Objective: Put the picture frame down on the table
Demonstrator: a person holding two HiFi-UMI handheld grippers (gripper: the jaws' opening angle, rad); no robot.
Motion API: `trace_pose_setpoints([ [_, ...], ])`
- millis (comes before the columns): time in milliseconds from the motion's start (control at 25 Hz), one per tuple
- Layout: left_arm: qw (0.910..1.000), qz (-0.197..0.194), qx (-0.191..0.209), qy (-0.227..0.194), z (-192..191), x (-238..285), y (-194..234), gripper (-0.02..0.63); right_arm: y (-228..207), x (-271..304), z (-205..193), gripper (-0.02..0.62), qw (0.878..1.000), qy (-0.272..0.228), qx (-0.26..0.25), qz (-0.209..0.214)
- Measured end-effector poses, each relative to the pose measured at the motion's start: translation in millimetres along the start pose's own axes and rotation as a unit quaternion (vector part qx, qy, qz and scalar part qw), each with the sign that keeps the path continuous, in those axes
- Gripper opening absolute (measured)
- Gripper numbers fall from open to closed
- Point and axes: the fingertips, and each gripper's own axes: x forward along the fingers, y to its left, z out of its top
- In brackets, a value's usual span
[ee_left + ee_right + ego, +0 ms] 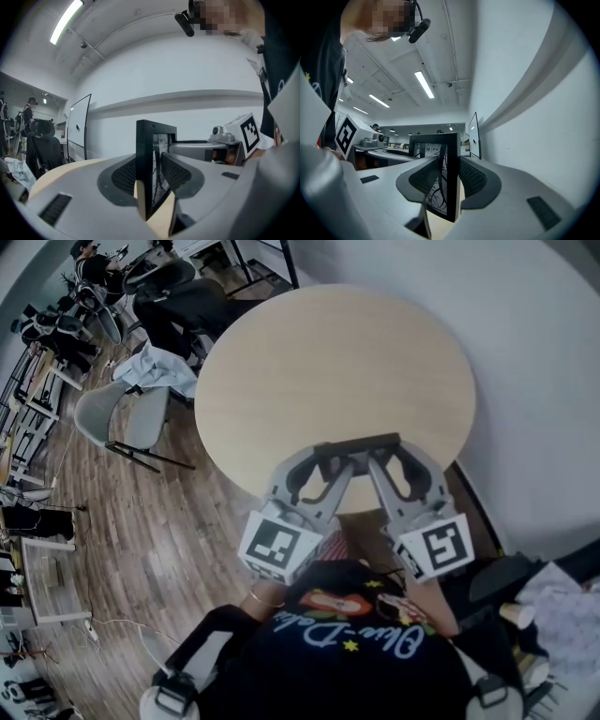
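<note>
A black picture frame [356, 445] is held edge-up over the near rim of the round wooden table [328, 362]. My left gripper [330, 463] is shut on its left end and my right gripper [382, 458] is shut on its right end. In the left gripper view the frame [143, 154] stands upright between the ribbed pads [125, 176], its black-and-white picture facing right. In the right gripper view the frame [452, 159] is pinched the same way, with the line-drawing print facing left. Whether its lower edge touches the tabletop is hidden.
A grey chair [122, 413] with a pale cloth on it and a black office chair [173, 296] stand left of the table on the wooden floor. A white wall [544, 381] runs along the right. A whiteboard [78, 126] stands beyond the table.
</note>
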Motion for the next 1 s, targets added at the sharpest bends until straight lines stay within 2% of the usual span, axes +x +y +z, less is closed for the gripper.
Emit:
trace_pose_setpoints([
  [400, 0.9997, -0.024, -0.01, -0.005, -1, 46, 9, 0.132, -41, 15, -4, 0.112, 1.0, 0.007, -0.01, -0.022],
  [1000, 0.9992, -0.029, -0.028, 0.005, -18, 109, 58, 0.132, -93, 74, -25, 0.112, 0.999, 0.041, -0.005, -0.023],
])
